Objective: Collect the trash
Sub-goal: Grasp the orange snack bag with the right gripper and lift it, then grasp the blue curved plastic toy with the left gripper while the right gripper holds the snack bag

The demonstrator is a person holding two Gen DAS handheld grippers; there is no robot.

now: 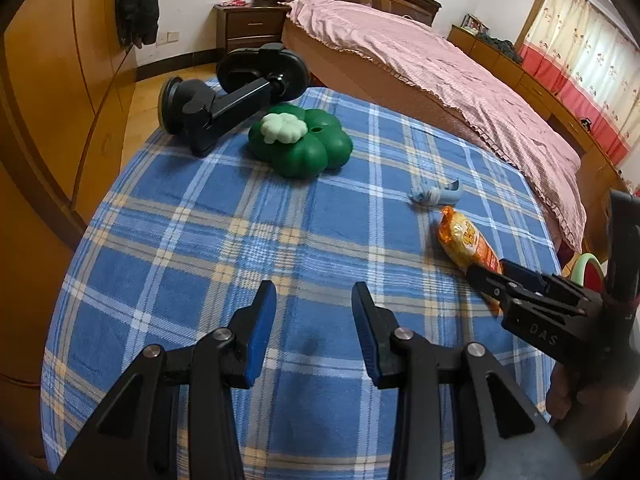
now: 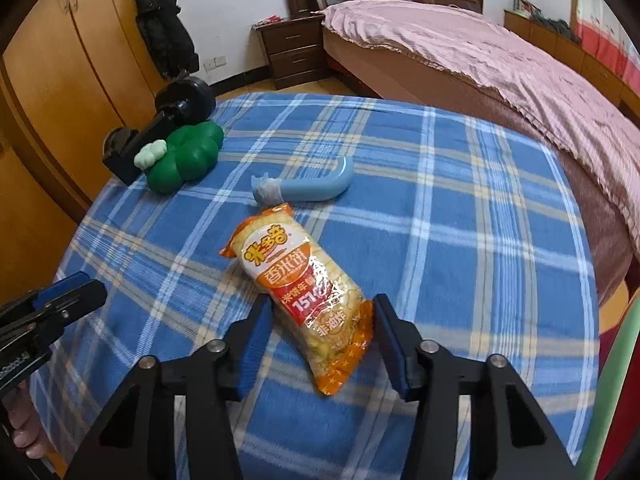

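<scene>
Home bedroom, bed, nightstand, wooden wardrobe

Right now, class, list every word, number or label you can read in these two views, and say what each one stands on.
"米多奇" – snack bag, yellow logo.
"香米饼" – same bag, orange band.
"151" – same bag, red band; the characters before it and what follows are blurred.
"非油炸" – same bag, lower part.
"DAS" – right gripper body, in the left view.
Left gripper label: cut off, unreadable.
</scene>
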